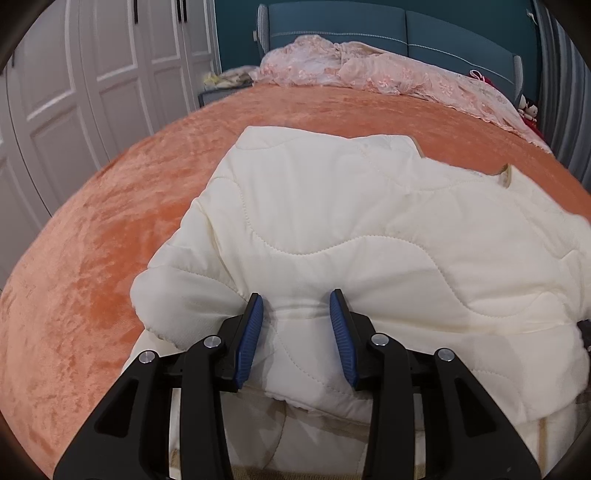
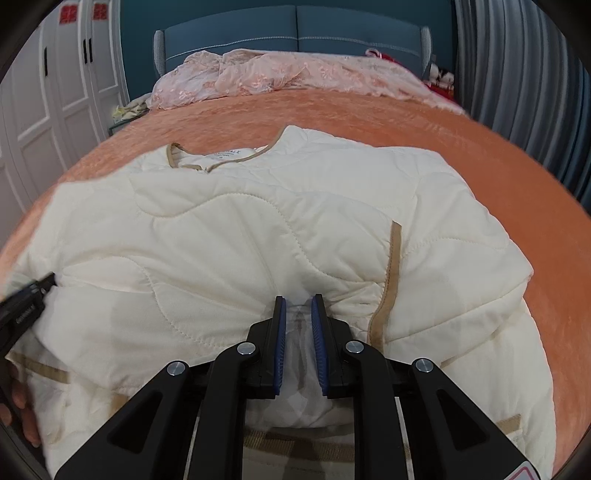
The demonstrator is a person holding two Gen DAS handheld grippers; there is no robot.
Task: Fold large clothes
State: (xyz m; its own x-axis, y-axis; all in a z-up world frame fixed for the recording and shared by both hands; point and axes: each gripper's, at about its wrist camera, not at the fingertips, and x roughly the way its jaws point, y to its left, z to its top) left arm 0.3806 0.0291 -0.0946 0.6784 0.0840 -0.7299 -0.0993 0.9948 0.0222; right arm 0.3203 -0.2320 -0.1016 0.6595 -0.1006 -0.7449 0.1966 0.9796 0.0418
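Note:
A cream quilted jacket (image 1: 369,221) with tan trim (image 2: 391,266) lies folded on the orange bed cover (image 1: 110,221); its collar (image 2: 221,162) points toward the headboard. My left gripper (image 1: 295,299) holds a thick fold of the jacket's near edge between its blue pads, which stand fairly wide apart. My right gripper (image 2: 298,301) is shut on a thinner pinch of the jacket (image 2: 240,229) near the tan strip. The left gripper's black finger (image 2: 26,299) shows at the left edge of the right wrist view, with a hand (image 2: 18,402) below it.
A pink lace cover (image 1: 369,70) lies crumpled before the blue headboard (image 1: 406,33). White wardrobe doors (image 1: 92,74) stand to the left and a grey curtain (image 2: 517,74) hangs to the right. Orange bed cover (image 2: 517,184) surrounds the jacket.

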